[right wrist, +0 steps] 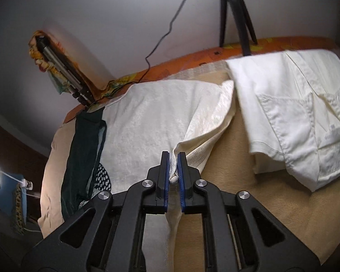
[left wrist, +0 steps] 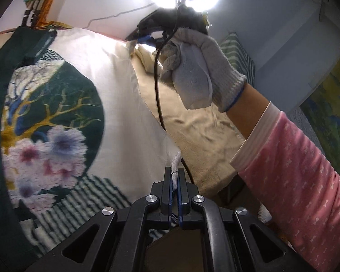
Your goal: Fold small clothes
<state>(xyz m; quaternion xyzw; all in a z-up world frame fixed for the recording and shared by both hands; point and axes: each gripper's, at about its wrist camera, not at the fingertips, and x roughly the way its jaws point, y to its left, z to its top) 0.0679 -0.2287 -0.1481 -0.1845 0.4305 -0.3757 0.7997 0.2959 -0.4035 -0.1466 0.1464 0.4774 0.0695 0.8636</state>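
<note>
The left gripper (left wrist: 175,174) is clenched on the white edge of a printed cloth (left wrist: 56,117), which spreads away to its left, showing a dark green round with branches and pink flowers. Ahead and to its right, a gloved hand (left wrist: 199,72) holds the right gripper (right wrist: 173,158), whose jaws pinch a bunched corner of the same cloth, seen there from its cream back side (right wrist: 151,117). The cloth lies over a beige blanket (right wrist: 249,204). Beyond and right of the right gripper lies a white shirt (right wrist: 301,113), apart from the cloth.
</note>
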